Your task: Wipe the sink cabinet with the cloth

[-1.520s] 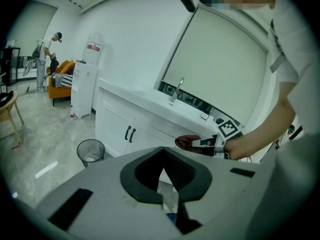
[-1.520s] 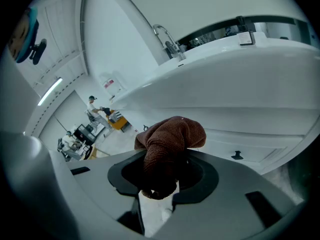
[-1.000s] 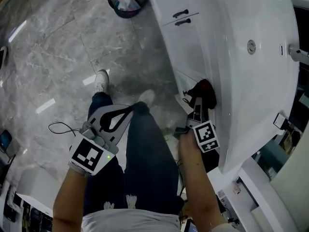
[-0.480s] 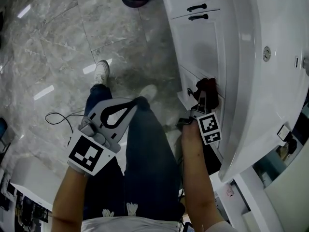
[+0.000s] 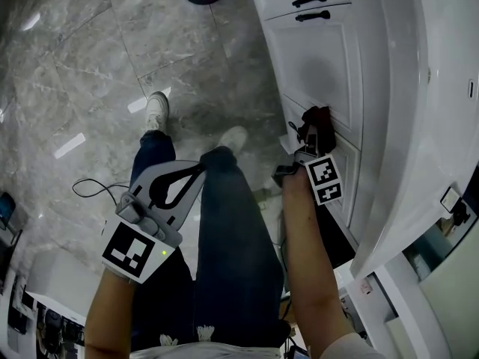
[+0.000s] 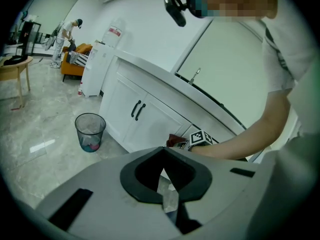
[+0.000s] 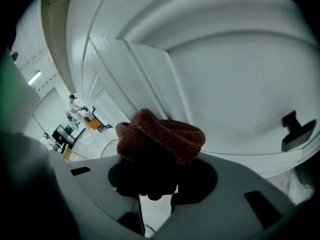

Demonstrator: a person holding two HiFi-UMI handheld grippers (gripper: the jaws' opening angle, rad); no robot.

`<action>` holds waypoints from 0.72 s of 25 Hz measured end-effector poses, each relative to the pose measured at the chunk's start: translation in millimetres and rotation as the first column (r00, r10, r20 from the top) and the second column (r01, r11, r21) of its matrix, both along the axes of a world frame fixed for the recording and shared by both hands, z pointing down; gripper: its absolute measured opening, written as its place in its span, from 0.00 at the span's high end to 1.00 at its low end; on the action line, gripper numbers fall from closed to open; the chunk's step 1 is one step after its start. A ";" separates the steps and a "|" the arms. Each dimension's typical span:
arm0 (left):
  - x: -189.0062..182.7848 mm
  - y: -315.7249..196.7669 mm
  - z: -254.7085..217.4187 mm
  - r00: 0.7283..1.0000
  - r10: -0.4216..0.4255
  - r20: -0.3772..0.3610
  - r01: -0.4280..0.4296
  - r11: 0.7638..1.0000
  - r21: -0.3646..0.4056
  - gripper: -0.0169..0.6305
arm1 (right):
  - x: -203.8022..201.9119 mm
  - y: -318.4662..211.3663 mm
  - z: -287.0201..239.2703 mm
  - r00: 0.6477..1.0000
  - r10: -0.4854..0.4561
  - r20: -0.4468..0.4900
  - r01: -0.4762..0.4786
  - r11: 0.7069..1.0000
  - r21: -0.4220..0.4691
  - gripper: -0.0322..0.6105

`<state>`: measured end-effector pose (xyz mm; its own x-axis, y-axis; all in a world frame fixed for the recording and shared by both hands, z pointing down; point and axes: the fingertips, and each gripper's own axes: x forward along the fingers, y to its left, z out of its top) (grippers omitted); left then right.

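Right tool (image 5: pixel 310 139) pinched the brown knitted cloth (image 7: pixel 162 136), seemingly soft and light, by its bunch, beside the two-o'clock sink cabinet (image 5: pixel 322 51).

You are in a kitchenette corner of an open, office-type room. Evidence:
- long white sink cabinet (image 5: pixel 314 58) with 2 black bar handles (image 5: pixel 309 0) and a metal tap (image 6: pixel 195 75)
- glossy grey marble-look floor tiles (image 5: pixel 90 58)
- black mesh waste bin (image 6: pixel 90 132)
- farther off, a white water dispenser (image 6: pixel 95 69), an orange sofa (image 6: pixel 75 51), a round wooden table (image 6: pixel 15 64) and 1 person (image 6: pixel 65 31)
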<state>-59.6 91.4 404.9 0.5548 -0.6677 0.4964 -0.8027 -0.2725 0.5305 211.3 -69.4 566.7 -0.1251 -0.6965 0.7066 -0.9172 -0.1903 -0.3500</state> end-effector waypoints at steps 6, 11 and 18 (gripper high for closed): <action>-6.7 11.7 8.7 1.000 0.030 -0.005 -0.030 0.999 -0.035 0.96 | 3.8 0.8 29.4 0.999 0.030 -0.040 -0.028 0.998 0.050 0.75; -4.5 18.9 17.2 0.993 0.119 0.020 -0.119 0.993 -0.008 0.96 | 7.8 4.2 50.6 0.997 0.042 -0.057 -0.039 0.997 0.062 0.75; -10.5 14.8 31.2 0.963 0.253 0.090 -0.258 0.965 0.040 0.96 | 21.9 17.7 65.8 0.998 0.057 -0.037 -0.056 0.998 0.034 0.76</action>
